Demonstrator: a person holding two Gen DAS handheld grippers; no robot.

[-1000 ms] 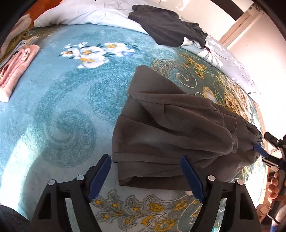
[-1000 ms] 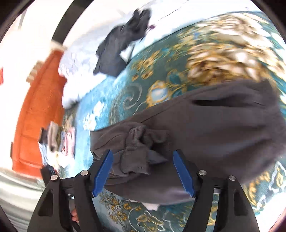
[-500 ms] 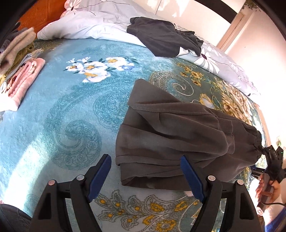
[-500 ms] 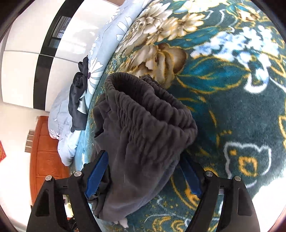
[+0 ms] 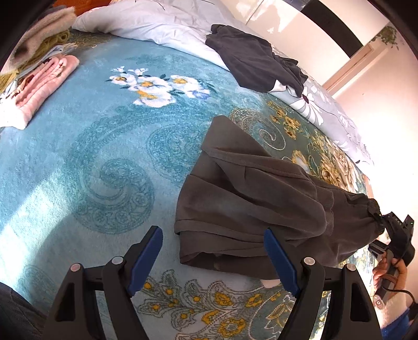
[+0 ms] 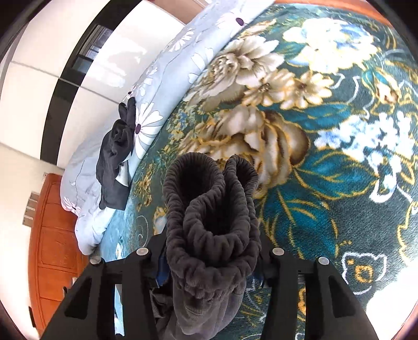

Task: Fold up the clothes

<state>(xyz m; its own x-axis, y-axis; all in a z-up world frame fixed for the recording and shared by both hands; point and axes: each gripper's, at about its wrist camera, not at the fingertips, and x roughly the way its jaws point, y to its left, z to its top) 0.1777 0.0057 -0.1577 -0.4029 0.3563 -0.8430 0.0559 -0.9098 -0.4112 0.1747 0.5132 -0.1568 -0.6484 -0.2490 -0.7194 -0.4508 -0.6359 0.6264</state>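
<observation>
Grey-brown trousers (image 5: pixel 248 198) lie folded on the teal flowered blanket (image 5: pixel 104 143). My left gripper (image 5: pixel 211 232) hangs open just above their near edge, its blue pads apart and touching nothing. At the right end, my right gripper (image 5: pixel 392 230) is at the elastic waistband (image 6: pixel 209 209). In the right wrist view the waistband is bunched up between the closing jaws of that gripper (image 6: pixel 211 261), and the cloth hides the pads. A hand (image 5: pixel 389 272) holds its handle.
A dark garment (image 5: pixel 250 62) lies crumpled on the pale flowered quilt (image 5: pixel 156 23) at the far side. Folded pink and beige clothes (image 5: pixel 44 81) are stacked at the far left. An orange wooden cabinet (image 6: pixel 52 248) stands beyond the bed.
My right gripper swung round to the waistband end of the trousers and its jaws closed in on the gathered elastic. The left gripper drifted slightly and stayed open.
</observation>
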